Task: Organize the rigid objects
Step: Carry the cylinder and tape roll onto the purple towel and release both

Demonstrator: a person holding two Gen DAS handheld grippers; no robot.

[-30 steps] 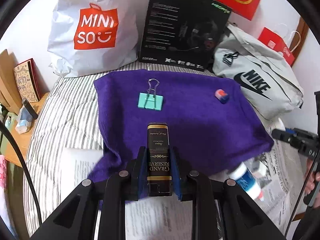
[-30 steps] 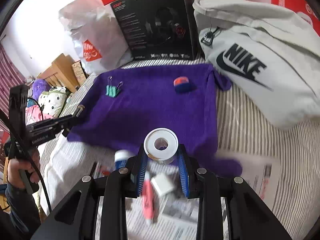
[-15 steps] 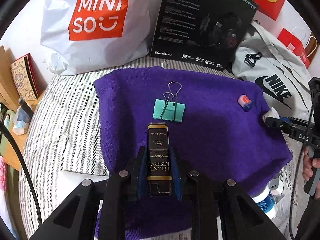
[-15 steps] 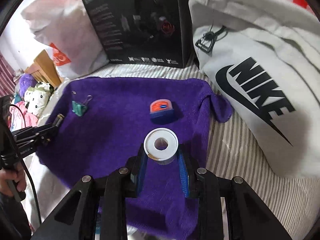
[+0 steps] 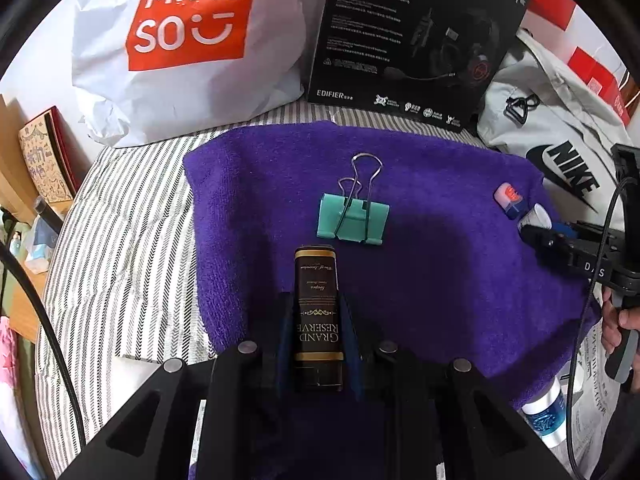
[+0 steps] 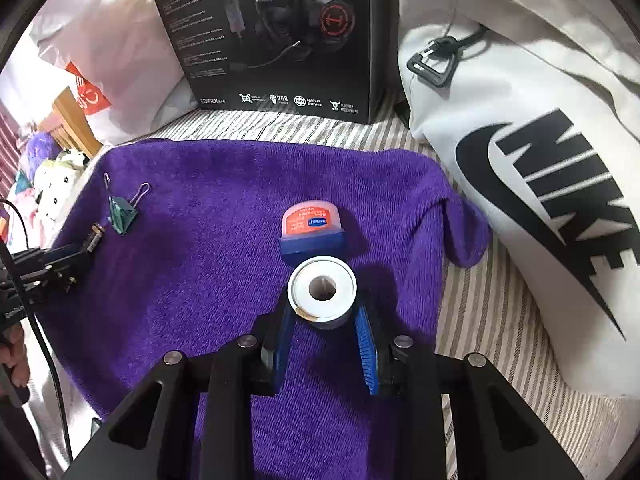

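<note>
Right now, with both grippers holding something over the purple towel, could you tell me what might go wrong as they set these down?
1. The white tape roll in the right gripper sits just short of the small Vaseline jar; lowering it there could nudge the jar.
2. The black Grand Reserve tin in the left gripper points at the teal binder clip; pushing forward may shove it.
3. The purple towel is plush, so an upright tin might topple.
</note>
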